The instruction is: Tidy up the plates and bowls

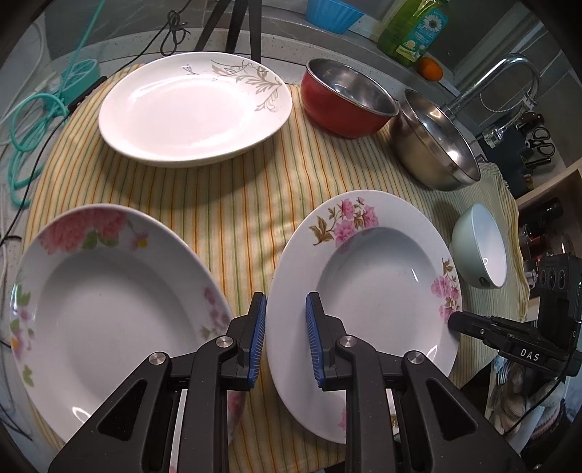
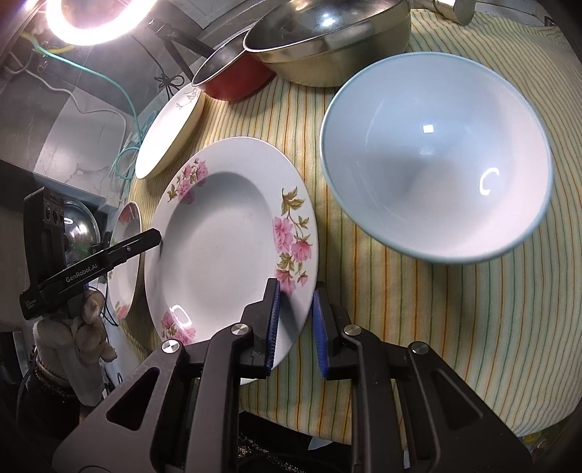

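Three plates lie on a striped cloth (image 1: pixel 232 203): a plain white one (image 1: pixel 192 109) at the back, a pink-flowered one (image 1: pixel 109 320) front left, and a pink-flowered deep plate (image 1: pixel 371 291) front right. My left gripper (image 1: pixel 285 313) is open, its fingers astride the deep plate's left rim. My right gripper (image 2: pixel 296 302) is open astride that plate's (image 2: pixel 218 247) opposite rim. A red bowl (image 1: pixel 345 98), a steel bowl (image 1: pixel 433 145) and a pale blue bowl (image 1: pixel 480 247) stand to the right. The blue bowl (image 2: pixel 436 156) is close beside my right gripper.
A faucet (image 1: pixel 509 72), a green bottle (image 1: pixel 414 29) and an orange (image 1: pixel 431 67) are at the back right. Teal cable (image 1: pixel 36 120) lies at the left. A ring light (image 2: pixel 91 18) glares top left. The table's front edge is just below the grippers.
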### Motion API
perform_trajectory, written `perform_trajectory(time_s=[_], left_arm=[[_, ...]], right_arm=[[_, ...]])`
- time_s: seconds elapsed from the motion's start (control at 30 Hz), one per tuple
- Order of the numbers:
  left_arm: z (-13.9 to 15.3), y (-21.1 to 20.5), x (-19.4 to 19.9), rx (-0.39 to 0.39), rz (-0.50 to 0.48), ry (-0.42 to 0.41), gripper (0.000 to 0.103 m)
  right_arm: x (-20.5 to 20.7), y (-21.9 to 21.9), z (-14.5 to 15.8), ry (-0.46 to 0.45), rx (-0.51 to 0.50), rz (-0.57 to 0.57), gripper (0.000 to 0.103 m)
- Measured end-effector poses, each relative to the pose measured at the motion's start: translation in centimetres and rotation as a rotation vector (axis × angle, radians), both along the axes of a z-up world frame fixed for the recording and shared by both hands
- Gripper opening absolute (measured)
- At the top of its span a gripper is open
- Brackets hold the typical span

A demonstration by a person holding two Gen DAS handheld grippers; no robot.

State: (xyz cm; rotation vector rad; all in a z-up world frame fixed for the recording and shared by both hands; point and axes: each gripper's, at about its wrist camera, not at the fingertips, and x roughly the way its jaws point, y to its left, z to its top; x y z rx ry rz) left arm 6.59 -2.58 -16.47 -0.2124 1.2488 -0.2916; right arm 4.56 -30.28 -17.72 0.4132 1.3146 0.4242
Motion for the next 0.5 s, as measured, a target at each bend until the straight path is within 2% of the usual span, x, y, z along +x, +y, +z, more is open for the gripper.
perform_trajectory(time_s=[0.5], left_arm=[[-0.4,-0.7,-1.2,0.007,0.001,0.004,0.02]], right_arm=[[-0.7,-0.2,0.0,-0.001,-0.012,0.018,0.018]])
